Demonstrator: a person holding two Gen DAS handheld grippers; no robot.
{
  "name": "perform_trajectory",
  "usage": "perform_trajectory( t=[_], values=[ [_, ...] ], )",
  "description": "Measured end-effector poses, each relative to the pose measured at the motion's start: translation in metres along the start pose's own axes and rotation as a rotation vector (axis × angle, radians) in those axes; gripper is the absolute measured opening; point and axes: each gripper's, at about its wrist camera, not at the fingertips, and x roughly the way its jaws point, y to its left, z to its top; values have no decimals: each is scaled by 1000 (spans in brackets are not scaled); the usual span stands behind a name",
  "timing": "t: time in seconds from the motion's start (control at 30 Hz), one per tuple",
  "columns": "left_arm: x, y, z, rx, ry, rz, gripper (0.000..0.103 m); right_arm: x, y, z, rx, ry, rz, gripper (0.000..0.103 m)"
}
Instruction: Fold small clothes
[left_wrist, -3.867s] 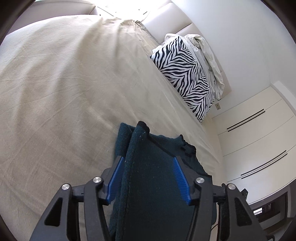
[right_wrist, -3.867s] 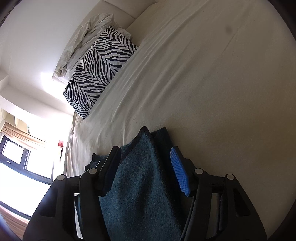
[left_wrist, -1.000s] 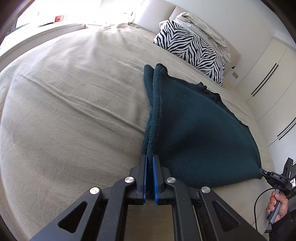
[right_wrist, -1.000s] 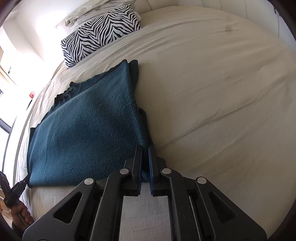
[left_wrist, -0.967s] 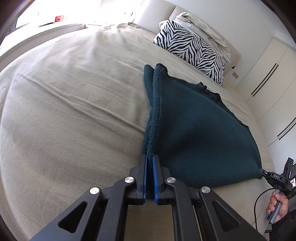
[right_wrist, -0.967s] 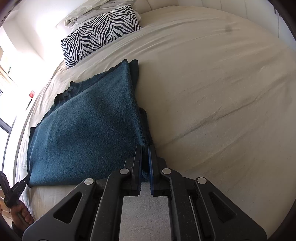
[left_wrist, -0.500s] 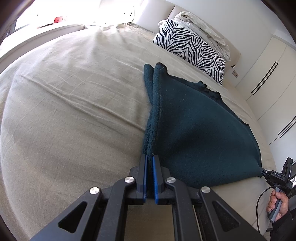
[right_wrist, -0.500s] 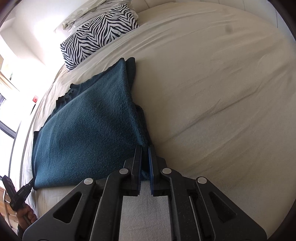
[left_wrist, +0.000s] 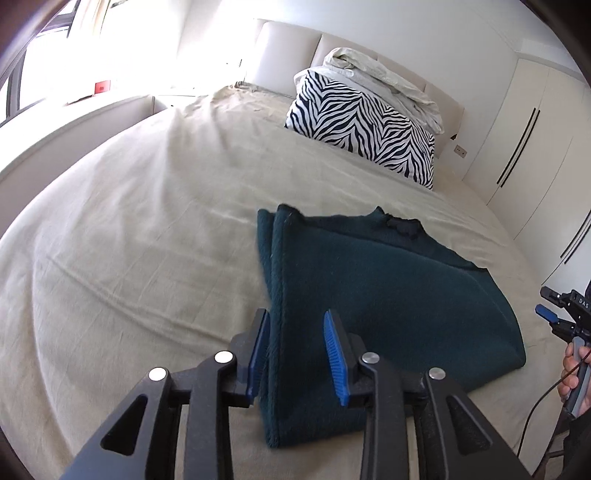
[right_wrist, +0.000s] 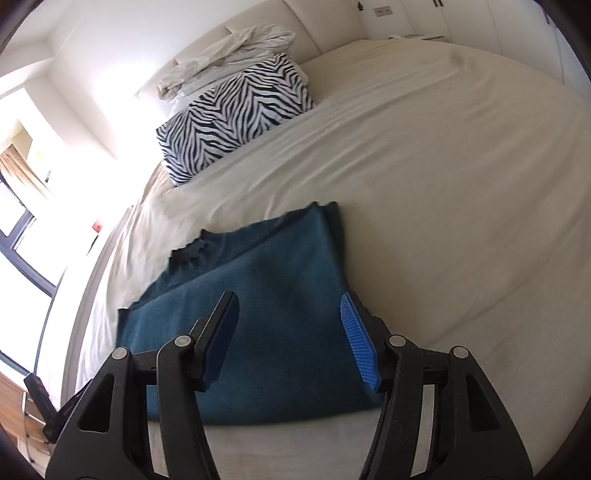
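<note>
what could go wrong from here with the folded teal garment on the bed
The left gripper and right gripper are opening just above the teal garment, so a rubber finger might snag the fuzzy fabric and pull the fold open. Its far edges already sit uneven, so the next fold may come out crooked.

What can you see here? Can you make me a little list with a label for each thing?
place: a bed with a beige sheet
clothing: dark teal garment, folded, lying flat on the sheet
pillow: zebra-striped pillow at the head of the bed
on top of pillow: rumpled white bedding
left claw: jaws opening above the garment's folded edge, not pinching it
right claw: jaws opening above the garment, not pinching it
cupboards: white wardrobe doors beside the bed
</note>
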Motion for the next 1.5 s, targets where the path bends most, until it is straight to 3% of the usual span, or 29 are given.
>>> perform_trajectory(
  t=[0.1, 0.27, 0.4, 0.5, 0.57, 0.63, 0.7, 0.8, 0.93, 0.97, 1.03, 1.13, 1.3, 1.4, 1.5],
  values=[
    [40, -28, 29, 79, 5, 14, 38, 45, 36, 19, 5, 71, 152, 56],
    [107, -62, 56, 148, 41, 71, 38, 140, 91, 22, 52, 222, 306, 56],
    [156, -56, 51, 122, 142, 94, 46, 199, 113, 13, 110, 305, 380, 56],
    [154, -45, 43, 97, 94, 41, 46, 222, 106, 6, 121, 304, 344, 45],
    [155, -46, 41, 105, 89, 41, 46, 223, 87, 11, 176, 285, 387, 35],
    [157, -49, 40, 115, 87, 54, 46, 215, 58, 21, 244, 229, 401, 35],
    [157, -51, 39, 121, 82, 61, 46, 201, 22, 31, 319, 157, 353, 38],
    [156, -49, 38, 120, 78, 59, 46, 180, -32, 37, 435, 68, 354, 29],
    [156, -50, 37, 121, 76, 60, 46, 139, -65, 41, 464, -33, 192, 33],
    [156, -50, 36, 122, 75, 61, 46, 130, -70, 39, 479, -39, 187, 33],
    [156, -50, 37, 124, 74, 64, 46, 120, -67, 35, 455, -21, 192, 35],
    [156, -51, 36, 125, 73, 66, 46, 104, -27, 18, 334, 48, 251, 36],
    [124, -47, 36, 26, 103, 33, 46, 117, 73, -49, 188, 286, 443, 36],
    [80, -60, 16, -1, 80, -47, 48, 122, 105, -91, 166, 376, 531, 36],
    [68, -82, -19, 54, 142, -86, 49, 136, 114, -115, 123, 440, 504, 41]
  ],
)
